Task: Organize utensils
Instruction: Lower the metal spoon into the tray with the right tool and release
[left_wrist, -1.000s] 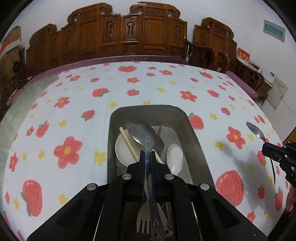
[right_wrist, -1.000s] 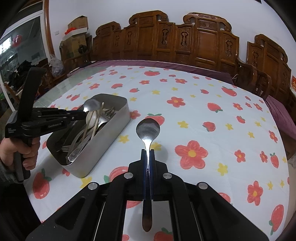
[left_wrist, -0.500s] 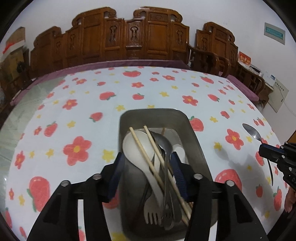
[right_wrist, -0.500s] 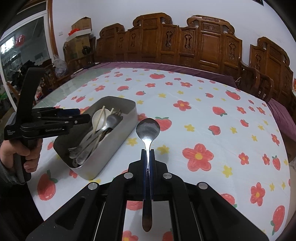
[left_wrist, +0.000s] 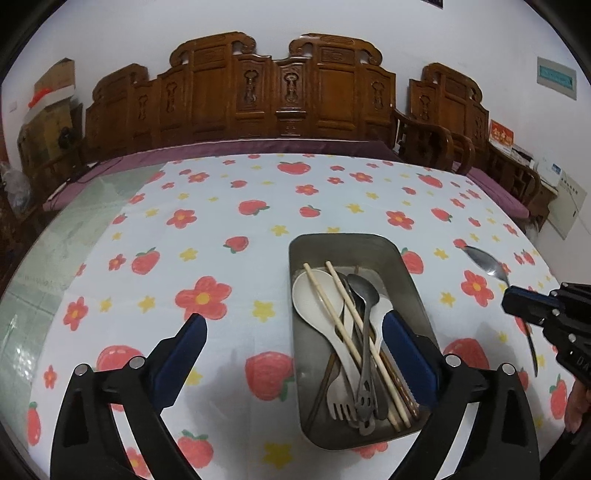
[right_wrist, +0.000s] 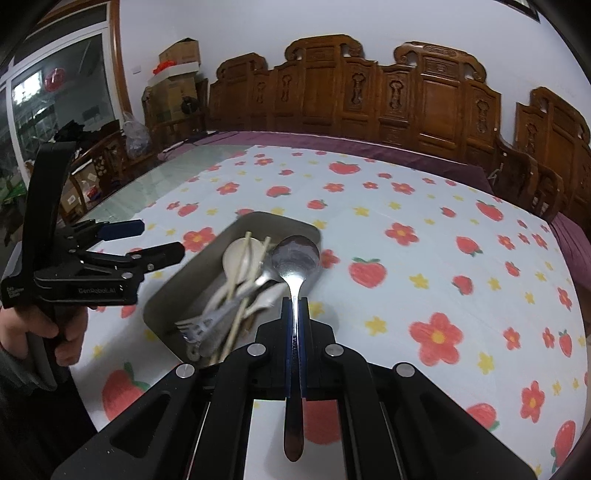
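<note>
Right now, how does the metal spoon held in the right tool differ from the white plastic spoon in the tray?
The shiny metal spoon is clamped by its handle in the shut right tool, above the table; the white plastic spoon lies loose in the grey metal tray. The metal spoon is alone; the white one lies under two pale chopsticks. Both have rounded bowls.

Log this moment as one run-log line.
left gripper: fingers opening, nothing between | right gripper: shut on steel spoon | rectangular metal tray: holds white spoon, chopsticks, fork | next: probably spoon into tray
</note>
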